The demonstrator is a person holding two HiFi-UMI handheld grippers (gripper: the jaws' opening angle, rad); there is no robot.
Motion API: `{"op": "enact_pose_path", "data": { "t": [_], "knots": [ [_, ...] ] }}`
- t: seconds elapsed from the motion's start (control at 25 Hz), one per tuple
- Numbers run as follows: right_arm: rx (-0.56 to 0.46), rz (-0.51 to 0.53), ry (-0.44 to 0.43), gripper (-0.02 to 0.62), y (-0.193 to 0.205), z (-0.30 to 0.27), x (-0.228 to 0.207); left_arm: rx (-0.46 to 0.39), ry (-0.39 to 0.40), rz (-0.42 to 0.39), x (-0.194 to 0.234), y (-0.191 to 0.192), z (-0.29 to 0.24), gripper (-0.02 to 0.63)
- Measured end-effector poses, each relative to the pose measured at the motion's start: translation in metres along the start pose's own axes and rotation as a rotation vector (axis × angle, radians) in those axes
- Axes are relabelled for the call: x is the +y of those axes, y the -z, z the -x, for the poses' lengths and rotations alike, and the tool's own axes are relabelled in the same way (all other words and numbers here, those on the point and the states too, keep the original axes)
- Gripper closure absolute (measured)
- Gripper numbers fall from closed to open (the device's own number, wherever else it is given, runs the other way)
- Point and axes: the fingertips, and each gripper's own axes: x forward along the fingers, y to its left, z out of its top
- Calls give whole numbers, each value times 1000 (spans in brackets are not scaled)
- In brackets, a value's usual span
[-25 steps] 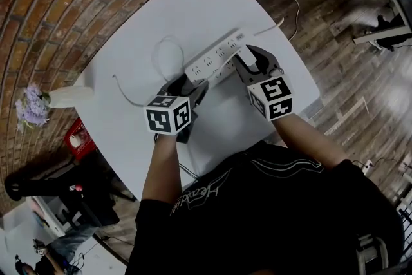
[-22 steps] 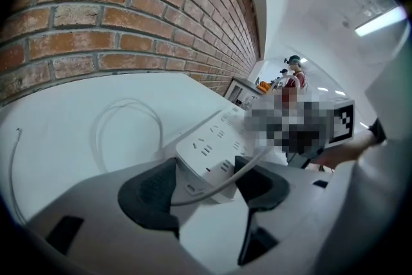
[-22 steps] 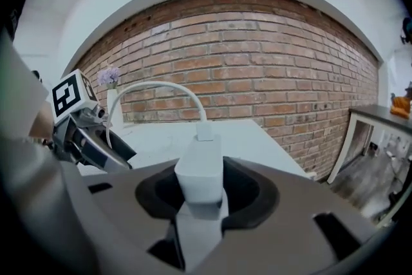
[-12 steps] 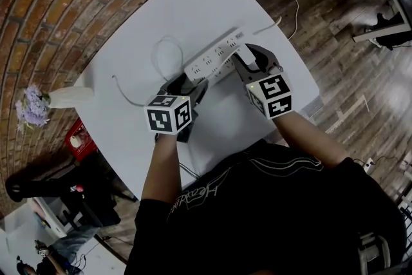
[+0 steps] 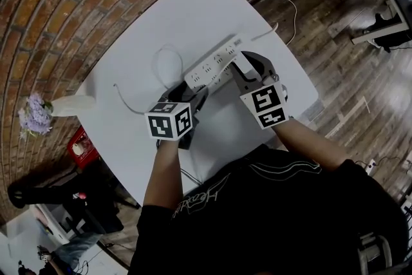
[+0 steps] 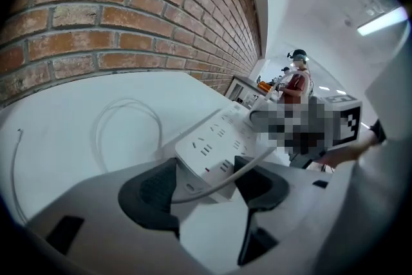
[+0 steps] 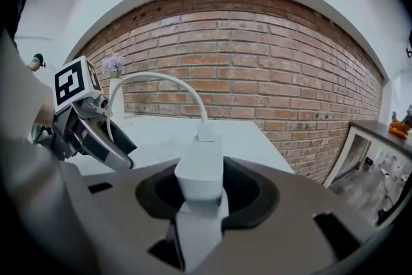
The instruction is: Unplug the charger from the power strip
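Head view is showing barely any movement over the last second, but there's one small thing. The right claw is rolling a bit around its own axis, and you can tell because its marker cube is sitting at a more tilted angle than it was a second ago. Neither hand is really travelling anywhere.

Right gripper view is making the grip obvious: both pads are squeezing the white charger from either side, with its cable arching up and off to the left. The charger is sitting at the far-right end of the power strip, which is lying on the white table. I'm not seeing any gap opening between charger and strip, so I'm reading it as still plugged in.

The left claw isn't budging. It's straddling the near end of the strip, the pads look to be pressing on its sides, and the strip's own cord is running across in front of them. So it's basically pinning the thing down.

My guess is the roll is a little wiggle to start working the plug loose, not the actual pull yet. The unplugging itself is still waiting to happen, and a straight lift away from the strip is what's needed next while the left side is bracing.
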Motion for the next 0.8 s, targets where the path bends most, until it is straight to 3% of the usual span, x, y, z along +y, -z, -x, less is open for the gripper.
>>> {"op": "enact_pose_path", "data": {
  "t": [0.16,0.32,0.6,0.8],
  "knots": [
    [5,-98,-56,476,4,-1,-5,-4,11,13,0,1,0,324],
    [-6,-129,-59,474,6,-4,-8,-4,8,20,0,1,-2,324],
    [6,8,2,477,0,-1,-1,0,-2,21,0,0,-1,325],
    [-2,-124,-75,474,3,-4,-9,-10,7,31,-1,0,-2,325]
  ]
}}
